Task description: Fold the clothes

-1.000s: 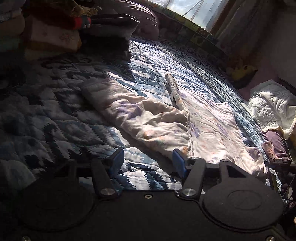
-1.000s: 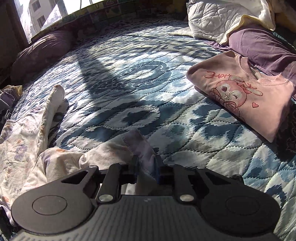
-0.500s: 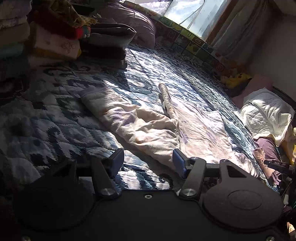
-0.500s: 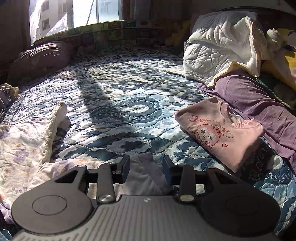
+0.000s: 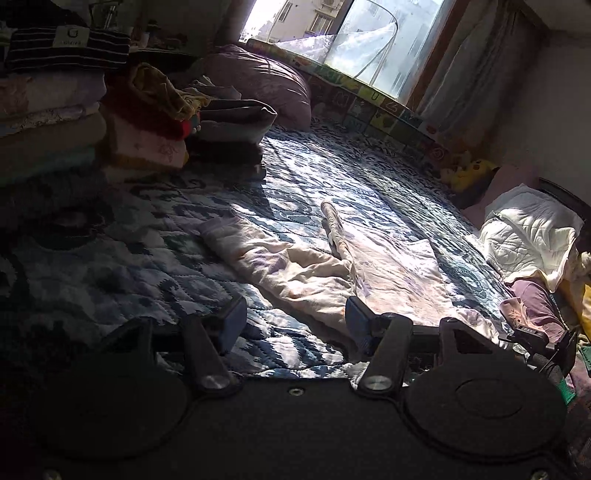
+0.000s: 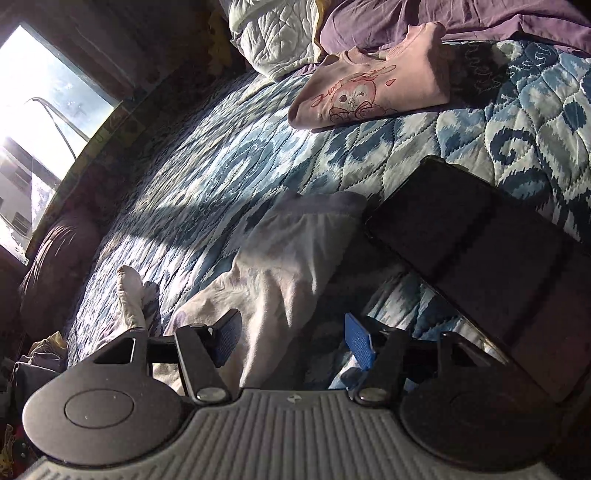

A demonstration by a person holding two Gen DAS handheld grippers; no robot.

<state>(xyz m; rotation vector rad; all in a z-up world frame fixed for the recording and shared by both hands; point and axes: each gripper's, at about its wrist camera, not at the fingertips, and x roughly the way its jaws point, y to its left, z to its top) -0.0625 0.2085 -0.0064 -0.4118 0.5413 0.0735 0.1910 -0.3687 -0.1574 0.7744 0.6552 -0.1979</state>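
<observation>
In the left wrist view, a stack of folded clothes (image 5: 55, 110) rises at ten o'clock, with a purple pillow (image 5: 266, 81) under the bright window (image 5: 332, 33) at twelve. The pale floral pyjamas (image 5: 295, 266) lie crumpled on the blue patterned quilt (image 5: 129, 258) at the centre of the view, one sleeve reaching toward ten o'clock and the body spreading toward three. The left gripper (image 5: 293, 321) hovers at six o'clock with its blue pads spread wide and nothing between them; its right pad sits just beside the garment's near edge. A white padded blanket (image 5: 528, 236) is heaped at three o'clock. In the right wrist view, which is rolled to one side, the window sits at ten o'clock and a fold of the same pyjamas (image 6: 288, 258) runs up the centre. The right gripper (image 6: 291, 339) is spread apart at six o'clock, the cloth lying loose between and ahead of its pads. A folded pink sweater (image 6: 384, 88) with a cartoon print rests at one o'clock, and a dark flat slab (image 6: 480, 258) crosses at three.
</observation>
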